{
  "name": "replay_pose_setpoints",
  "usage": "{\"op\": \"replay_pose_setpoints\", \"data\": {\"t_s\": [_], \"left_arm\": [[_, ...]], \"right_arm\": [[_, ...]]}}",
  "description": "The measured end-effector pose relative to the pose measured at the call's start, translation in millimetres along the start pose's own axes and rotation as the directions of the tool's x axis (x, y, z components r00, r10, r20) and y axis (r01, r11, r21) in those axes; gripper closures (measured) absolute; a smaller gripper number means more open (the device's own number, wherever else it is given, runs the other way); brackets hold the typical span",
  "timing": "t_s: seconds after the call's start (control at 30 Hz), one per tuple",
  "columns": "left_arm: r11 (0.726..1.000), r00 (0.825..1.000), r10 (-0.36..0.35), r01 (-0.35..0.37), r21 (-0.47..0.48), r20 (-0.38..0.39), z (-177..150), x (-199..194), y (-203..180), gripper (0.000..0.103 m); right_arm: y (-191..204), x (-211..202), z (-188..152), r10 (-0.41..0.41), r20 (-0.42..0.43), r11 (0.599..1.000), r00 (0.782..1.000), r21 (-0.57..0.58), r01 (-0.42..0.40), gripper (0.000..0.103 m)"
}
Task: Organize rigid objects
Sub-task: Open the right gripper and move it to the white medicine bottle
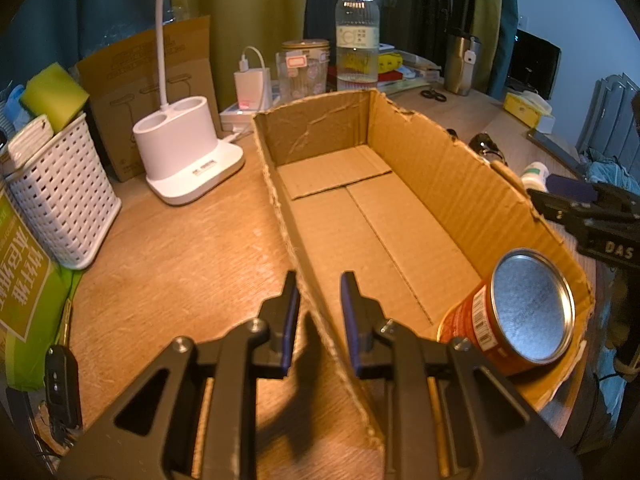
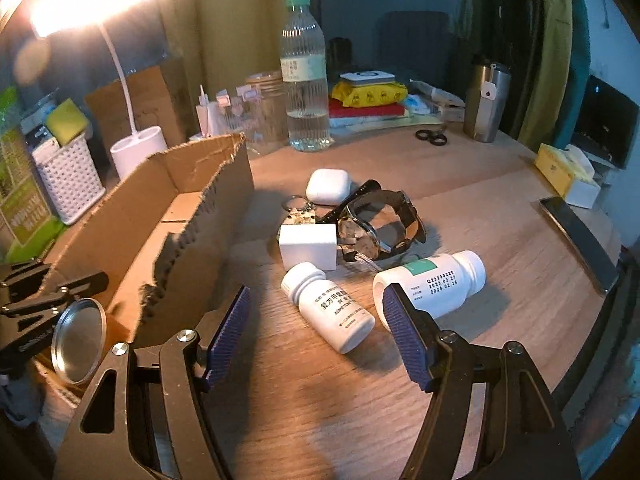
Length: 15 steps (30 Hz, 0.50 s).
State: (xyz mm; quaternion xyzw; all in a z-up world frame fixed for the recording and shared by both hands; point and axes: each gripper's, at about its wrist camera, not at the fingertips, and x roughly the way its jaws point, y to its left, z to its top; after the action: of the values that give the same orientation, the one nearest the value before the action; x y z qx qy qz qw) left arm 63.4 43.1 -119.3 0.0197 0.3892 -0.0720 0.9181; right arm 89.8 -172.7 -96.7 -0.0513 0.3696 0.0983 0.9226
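Beside the cardboard box [image 2: 200, 184], the right gripper [image 2: 316, 336] gapes empty over a pill bottle [image 2: 334, 312] at twelve o'clock (can [image 1: 516, 308] already boxed); next, descend and pinch. Left gripper [image 1: 320, 320] holds the box wall [image 1: 316, 304].

The right gripper [image 2: 316, 336] hangs over the wooden bench [image 2: 500, 216] with its blue-padded fingers [image 2: 230, 336] spread wide and nothing between them. Just beyond them two white pill bottles lie on their sides: a smaller one [image 2: 332, 308] to the left and a larger one [image 2: 436, 282] to the right. Farther off sit a white cube [image 2: 308, 246], a wristwatch [image 2: 380, 220], a key ring [image 2: 298, 210] and a white earbud case [image 2: 328, 186]. To the left stands an open cardboard box [image 2: 200, 216] with a tin can [image 2: 78, 340] lying at its near end. A clear water bottle [image 2: 305, 76] stands at the far side.
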Motion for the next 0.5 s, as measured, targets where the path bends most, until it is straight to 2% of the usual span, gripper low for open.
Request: {"op": "replay_pose_setpoints", "data": {"t_s": [0.37,0.43,0.5], "left_arm": [[1.0,1.0,0.001,-0.001,0.0,0.001,0,0,0,0.082],[1.0,1.0,0.002,-0.002,0.0,0.001,0,0,0,0.082],[1.0,1.0,0.001,-0.001,0.001,0.001,0,0,0,0.082]], "right_arm": [[5,19,5,-0.028,-0.031,0.999,0.999,-0.037,0.027,0.033],[6,23,5,-0.035,-0.04,0.999,0.999,-0.041,0.033,0.038],[5,26,5,-0.037,-0.047,0.998,0.998,-0.043,0.035,0.039]]}}
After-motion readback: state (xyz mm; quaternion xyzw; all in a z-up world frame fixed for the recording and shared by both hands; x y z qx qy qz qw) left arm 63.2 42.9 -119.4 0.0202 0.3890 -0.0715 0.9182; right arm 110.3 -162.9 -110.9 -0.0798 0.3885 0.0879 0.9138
